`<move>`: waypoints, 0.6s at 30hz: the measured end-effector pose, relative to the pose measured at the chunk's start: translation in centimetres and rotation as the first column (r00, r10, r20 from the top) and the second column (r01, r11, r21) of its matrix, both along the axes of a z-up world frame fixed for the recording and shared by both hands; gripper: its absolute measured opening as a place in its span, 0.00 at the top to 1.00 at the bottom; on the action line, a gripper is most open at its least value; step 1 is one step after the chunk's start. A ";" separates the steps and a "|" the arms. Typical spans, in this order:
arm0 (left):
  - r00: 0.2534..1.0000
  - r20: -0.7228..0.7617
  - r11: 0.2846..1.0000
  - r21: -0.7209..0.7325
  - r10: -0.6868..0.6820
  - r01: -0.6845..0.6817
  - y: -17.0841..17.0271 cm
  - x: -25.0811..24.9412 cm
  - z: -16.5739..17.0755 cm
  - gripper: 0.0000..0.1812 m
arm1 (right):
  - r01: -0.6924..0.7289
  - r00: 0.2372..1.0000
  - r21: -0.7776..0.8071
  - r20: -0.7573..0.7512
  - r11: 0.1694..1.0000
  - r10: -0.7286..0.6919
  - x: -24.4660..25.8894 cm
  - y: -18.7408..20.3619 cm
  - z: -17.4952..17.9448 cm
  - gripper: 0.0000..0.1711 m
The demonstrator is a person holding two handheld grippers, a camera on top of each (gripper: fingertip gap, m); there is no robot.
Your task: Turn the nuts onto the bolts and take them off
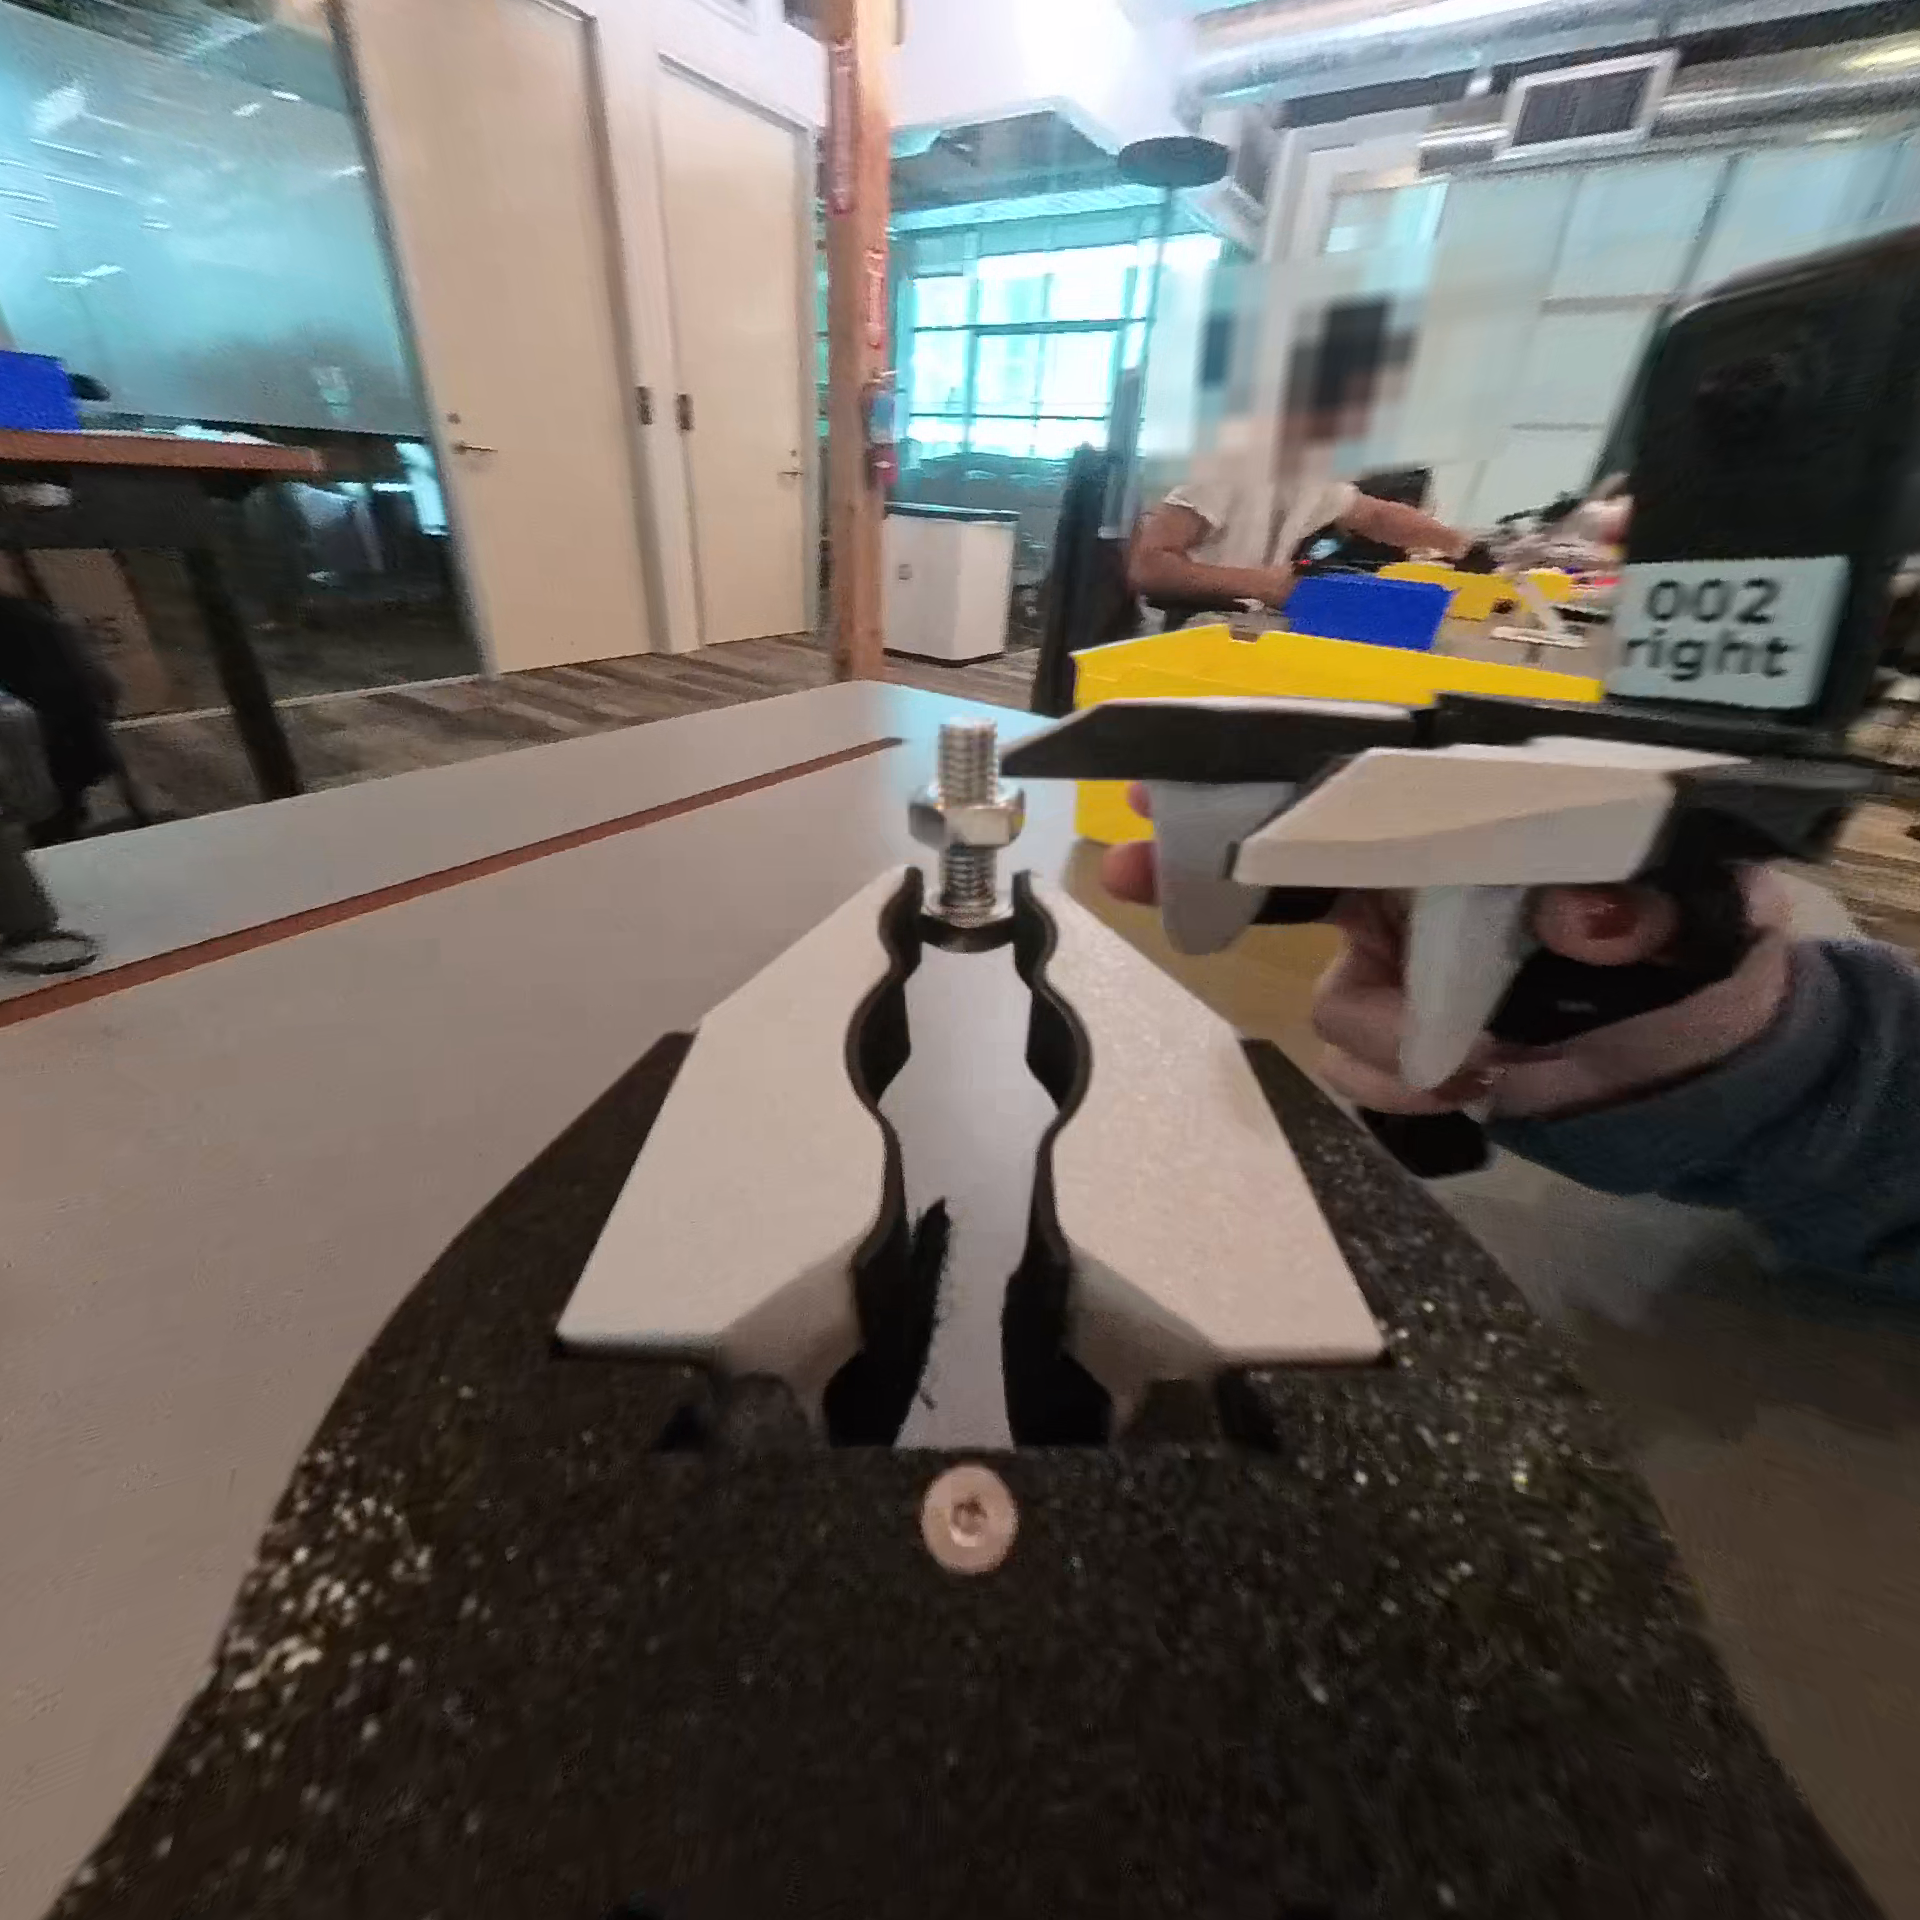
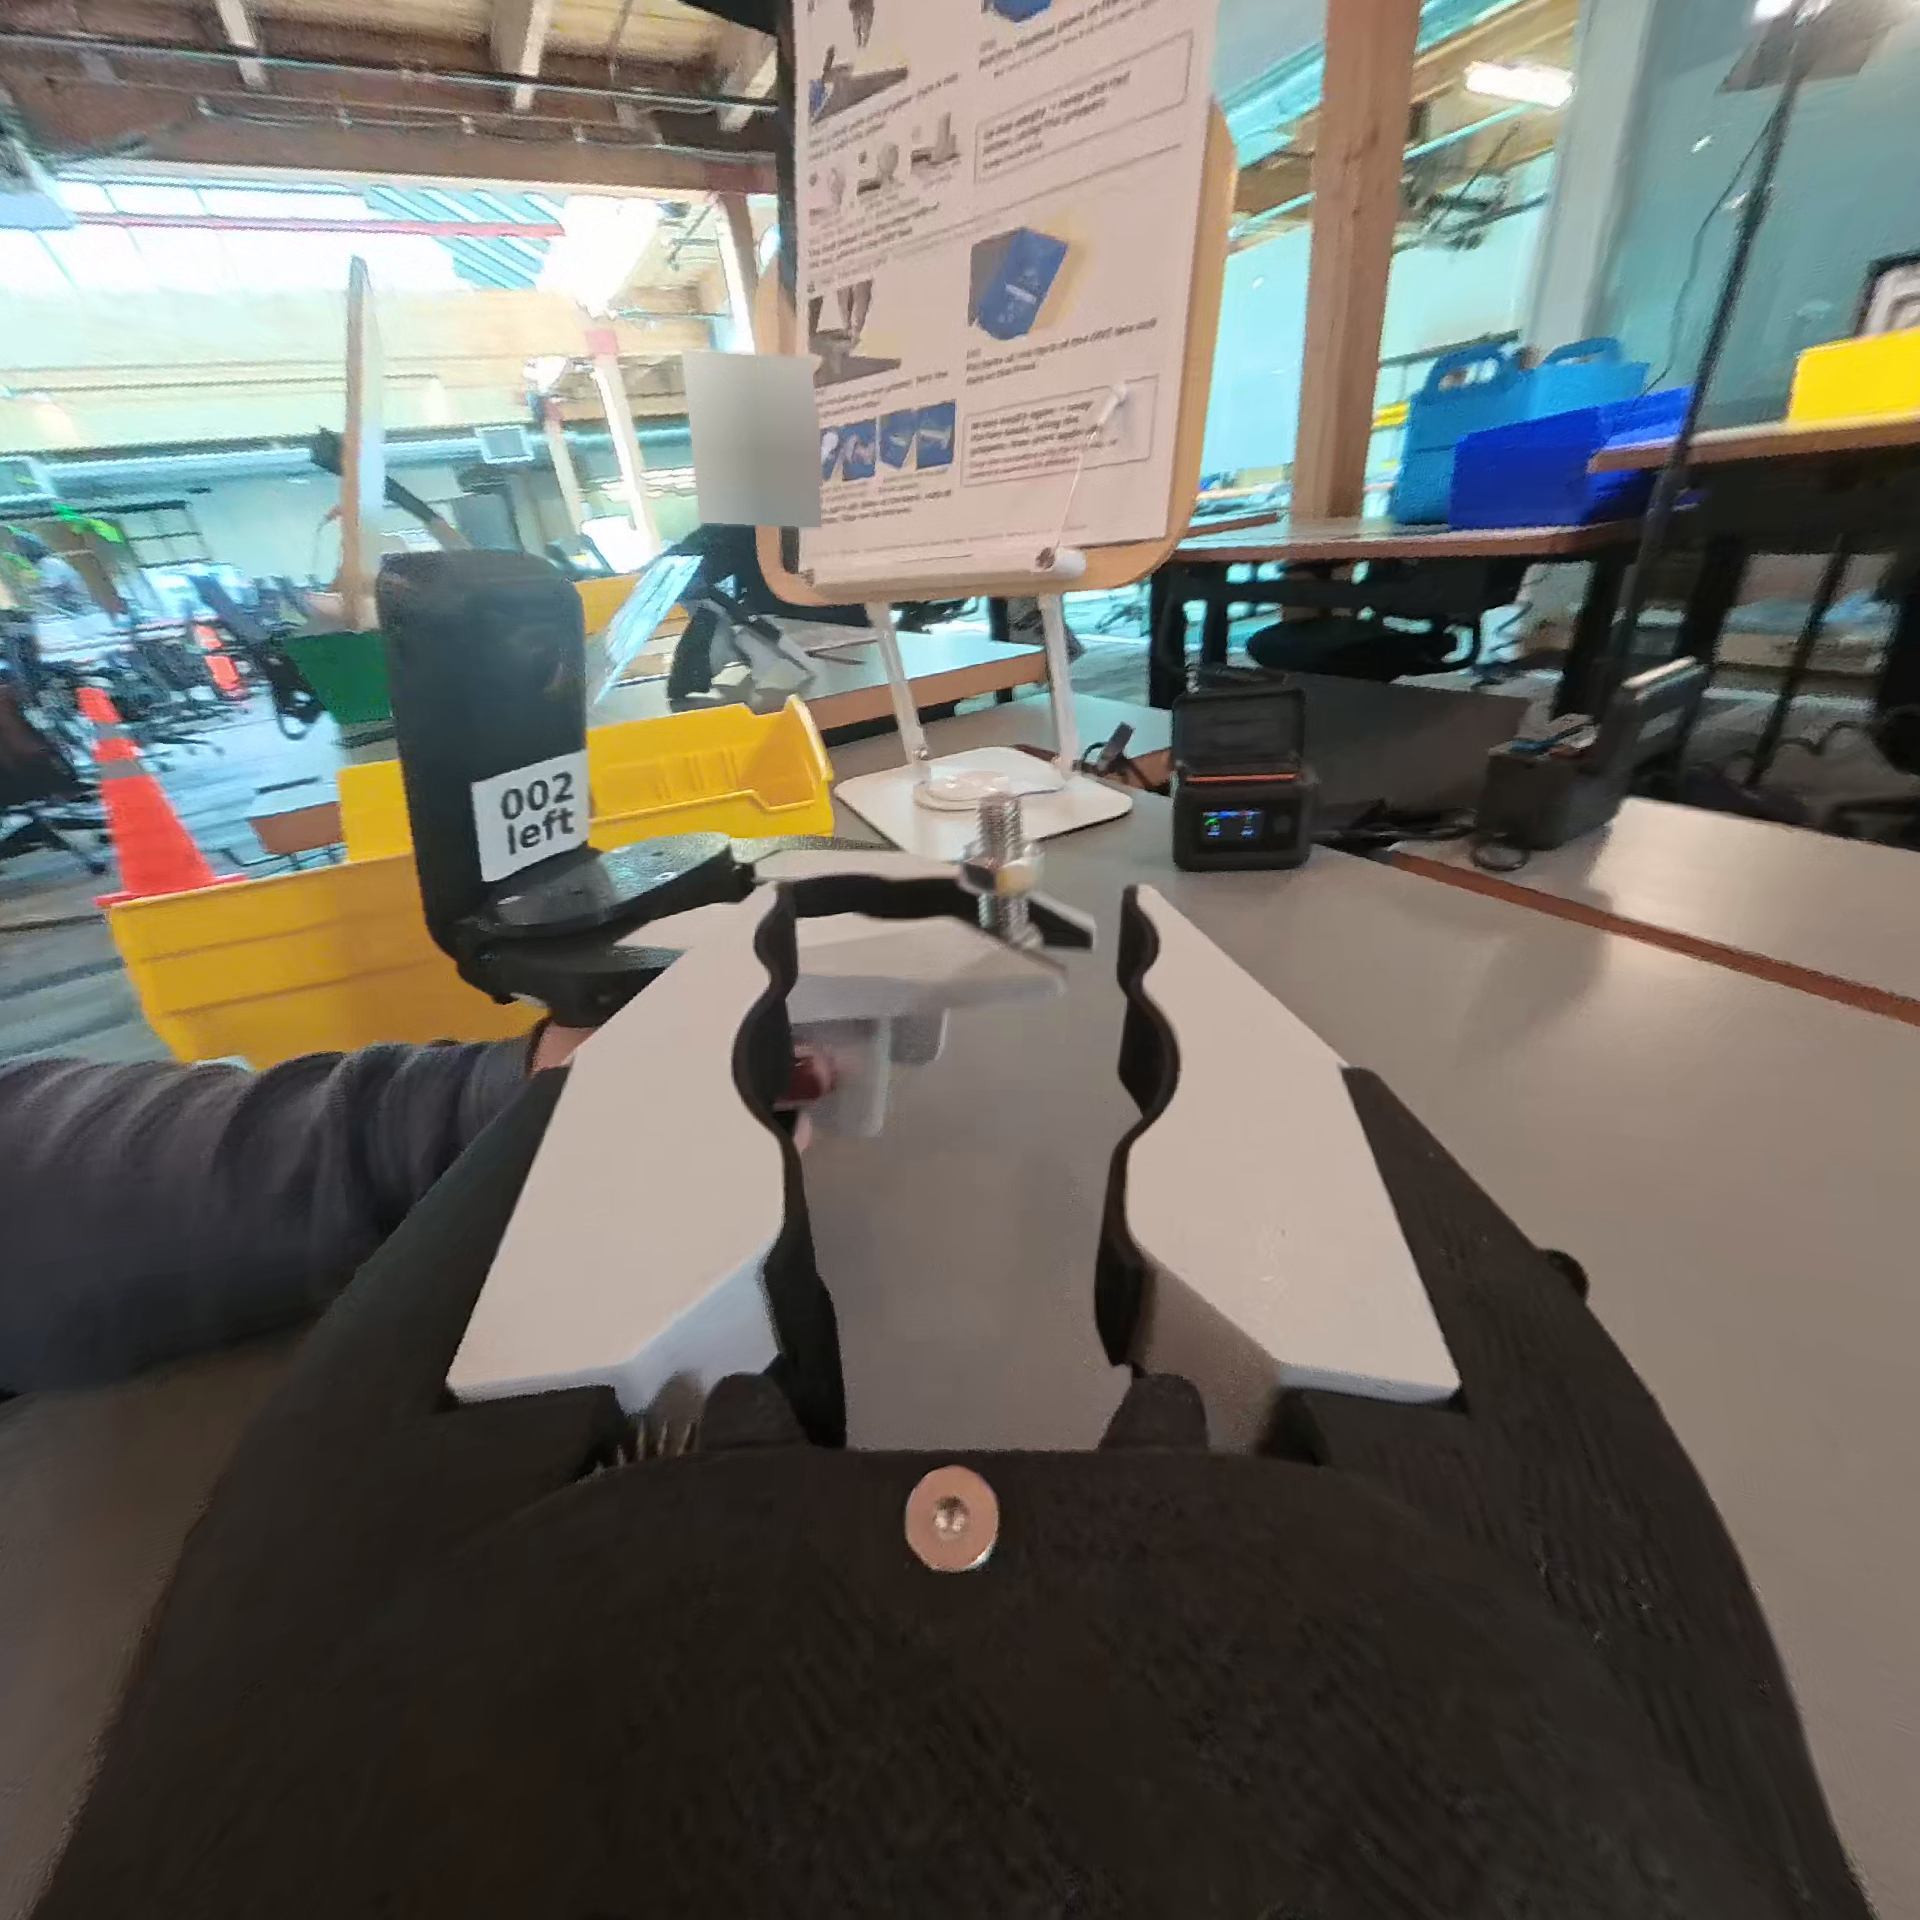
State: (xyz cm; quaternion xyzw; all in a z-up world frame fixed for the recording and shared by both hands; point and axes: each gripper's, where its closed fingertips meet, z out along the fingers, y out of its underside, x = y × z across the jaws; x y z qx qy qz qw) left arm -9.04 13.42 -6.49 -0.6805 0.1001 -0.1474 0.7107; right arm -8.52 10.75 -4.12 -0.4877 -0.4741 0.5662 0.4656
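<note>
Now, above the grey worktop [image 1: 312,1091], your left gripper [image 1: 966,920] is clamped on the lower shank of the bolt [image 1: 968,743], holding it upright, while your right gripper [image 2: 951,914] hangs wide open and empty just beside it. Bring those open fingers level with the nut [image 1: 966,816], sitting partway down the thread, square them on two opposite flats, and keep the left grip firm so the bolt cannot spin as you turn.

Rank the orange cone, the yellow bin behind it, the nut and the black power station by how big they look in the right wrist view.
1. yellow bin, largest.
2. orange cone.
3. black power station: looks near the cone in size, and it sits much closer to the camera, so this order is unsure.
4. nut, smallest, threaded on the bolt.
</note>
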 end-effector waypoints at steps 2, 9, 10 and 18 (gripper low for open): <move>0.989 0.003 0.989 -0.011 -0.150 0.150 -0.5 2.6 0.0 0.92 | 0.005 1.000 0.026 -0.017 1.000 -0.004 0.1 -0.2 0.3 0.64; 1.000 0.013 0.998 -0.069 -0.003 0.004 0.4 1.1 -1.1 0.92 | -0.091 0.996 0.019 0.009 0.996 0.091 0.0 -1.6 -0.1 0.67; 0.993 0.013 0.990 -0.072 0.121 -0.120 0.6 -1.2 -1.2 0.92 | -0.107 0.994 0.015 0.007 0.994 0.107 0.2 -1.6 0.0 0.76; 0.991 -0.122 0.998 -0.044 -0.046 0.041 0.1 1.8 -1.1 0.92 | 0.023 0.999 -0.026 -0.049 0.999 -0.025 0.5 0.7 1.0 0.77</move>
